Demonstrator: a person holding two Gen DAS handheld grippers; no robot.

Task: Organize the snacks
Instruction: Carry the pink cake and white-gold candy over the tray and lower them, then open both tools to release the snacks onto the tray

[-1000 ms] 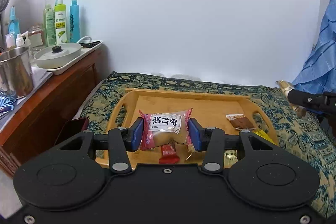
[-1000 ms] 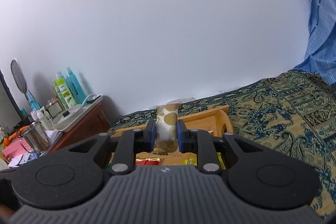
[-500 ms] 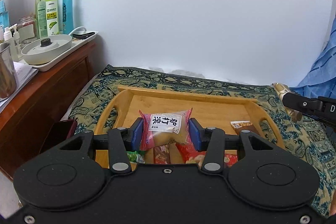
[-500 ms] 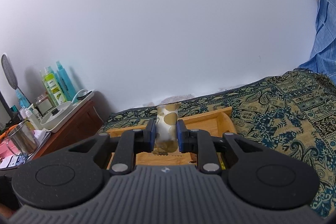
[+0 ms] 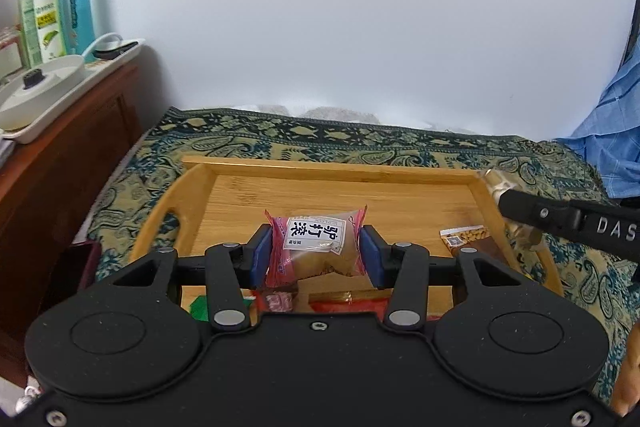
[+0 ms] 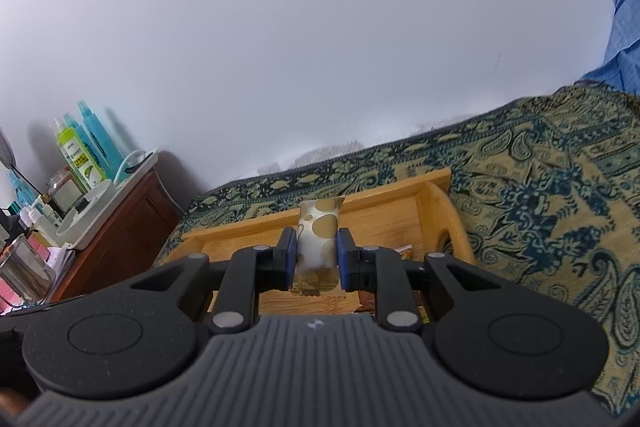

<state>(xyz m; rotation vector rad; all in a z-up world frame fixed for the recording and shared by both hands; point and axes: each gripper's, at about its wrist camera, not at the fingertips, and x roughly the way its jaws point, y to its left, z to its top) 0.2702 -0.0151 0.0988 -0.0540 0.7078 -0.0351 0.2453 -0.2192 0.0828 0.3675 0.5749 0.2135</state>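
My left gripper (image 5: 316,251) is shut on a pink-edged clear snack packet (image 5: 316,239) with a white label, held above the near half of a bamboo tray (image 5: 328,167). My right gripper (image 6: 317,255) is shut on a white packet with gold spots (image 6: 318,237), held upright above the tray (image 6: 424,203). The right gripper with its gold-spotted packet (image 5: 494,183) also shows in the left wrist view at the tray's right rim. A brown nut packet (image 5: 468,241) lies in the tray at the right. Red and green packets (image 5: 348,301) lie under my left gripper, partly hidden.
The tray lies on a paisley-patterned cloth (image 5: 280,143) against a white wall. A wooden cabinet (image 5: 60,155) stands at the left with a white tray, a lidded pot (image 5: 36,91) and spray bottles (image 5: 48,19). A steel cup (image 6: 20,275) stands there. Blue cloth (image 5: 608,139) hangs at right.
Both grippers moved forward over the tray while still holding their packets. The right gripper has come nearer to the tray's right rim in the left view.
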